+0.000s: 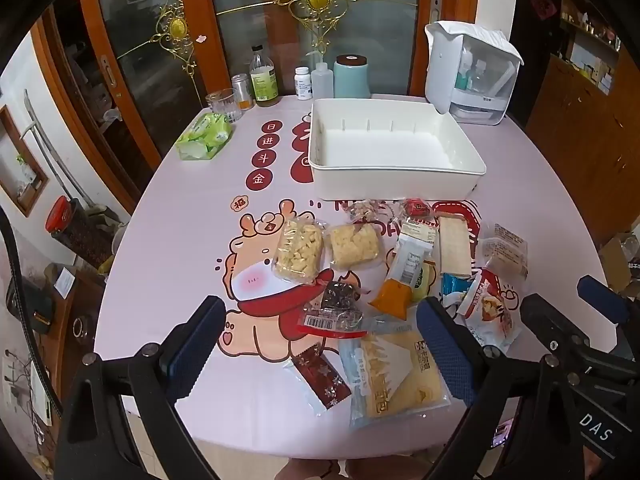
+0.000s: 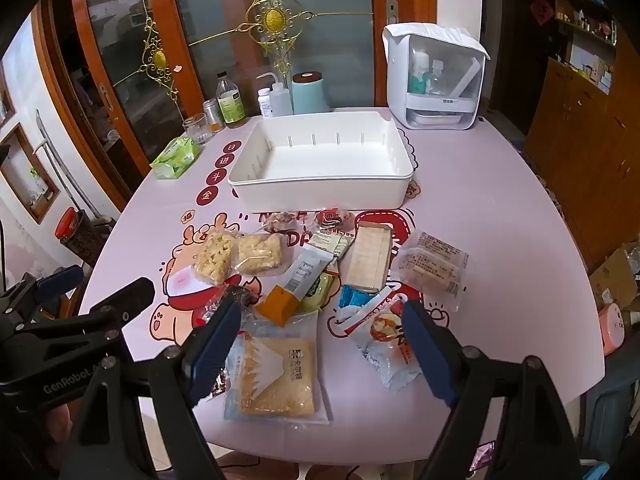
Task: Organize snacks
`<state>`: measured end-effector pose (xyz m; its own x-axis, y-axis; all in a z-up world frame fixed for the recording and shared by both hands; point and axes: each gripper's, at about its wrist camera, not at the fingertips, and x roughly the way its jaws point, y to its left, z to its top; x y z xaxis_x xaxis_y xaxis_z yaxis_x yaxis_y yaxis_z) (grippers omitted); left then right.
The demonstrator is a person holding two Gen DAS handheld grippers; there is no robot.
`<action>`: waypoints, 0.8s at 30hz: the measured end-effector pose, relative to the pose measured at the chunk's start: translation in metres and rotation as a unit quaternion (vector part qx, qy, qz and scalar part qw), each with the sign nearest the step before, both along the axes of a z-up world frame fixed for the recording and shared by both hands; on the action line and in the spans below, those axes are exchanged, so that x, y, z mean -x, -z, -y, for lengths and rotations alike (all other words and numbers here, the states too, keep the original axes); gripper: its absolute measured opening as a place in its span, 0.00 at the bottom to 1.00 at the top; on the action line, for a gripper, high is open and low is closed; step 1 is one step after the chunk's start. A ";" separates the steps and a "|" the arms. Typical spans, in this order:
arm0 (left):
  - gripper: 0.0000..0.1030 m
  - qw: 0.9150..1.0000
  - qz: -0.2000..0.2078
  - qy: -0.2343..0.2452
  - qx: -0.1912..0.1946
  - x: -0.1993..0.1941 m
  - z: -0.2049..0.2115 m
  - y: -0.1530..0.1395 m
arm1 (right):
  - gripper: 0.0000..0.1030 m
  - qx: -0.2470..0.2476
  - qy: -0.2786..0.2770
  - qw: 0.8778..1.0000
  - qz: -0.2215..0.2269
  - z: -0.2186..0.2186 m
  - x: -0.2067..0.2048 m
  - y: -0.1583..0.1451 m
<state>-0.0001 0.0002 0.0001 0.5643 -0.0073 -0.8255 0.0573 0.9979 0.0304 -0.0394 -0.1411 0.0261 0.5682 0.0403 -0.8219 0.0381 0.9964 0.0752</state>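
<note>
Several wrapped snacks lie in a heap on the pink table, in front of an empty white bin (image 1: 396, 170) (image 2: 320, 181). Among them are two rice-crisp bars (image 1: 298, 256) (image 2: 214, 260), an orange packet (image 1: 394, 298) (image 2: 280, 306), a wafer pack (image 1: 454, 246) (image 2: 370, 258), a large yellow bread packet (image 1: 396, 376) (image 2: 276, 376) and a red-and-white packet (image 1: 490, 312) (image 2: 384, 328). My left gripper (image 1: 320, 340) (image 2: 94, 288) hovers open over the near left of the heap. My right gripper (image 2: 320, 344) (image 1: 572, 304) hovers open over the near right. Neither holds anything.
Along the table's back stand a glass (image 1: 222, 104), bottles (image 1: 264, 78), a teal canister (image 1: 352, 76) and a white cabinet-like appliance (image 1: 468, 76). A green tissue pack (image 1: 204, 136) lies at the back left. The table's rounded front edge runs just below the snacks.
</note>
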 end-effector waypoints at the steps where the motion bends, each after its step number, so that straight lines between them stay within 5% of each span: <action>1: 0.93 1.000 0.000 0.000 0.000 0.000 0.000 0.000 | 0.81 0.000 0.000 1.000 0.001 0.000 0.001 0.000; 24: 0.93 1.000 0.015 0.009 -0.001 0.010 -0.002 -0.004 | 0.81 -0.006 -0.003 1.000 0.002 -0.006 0.009 0.001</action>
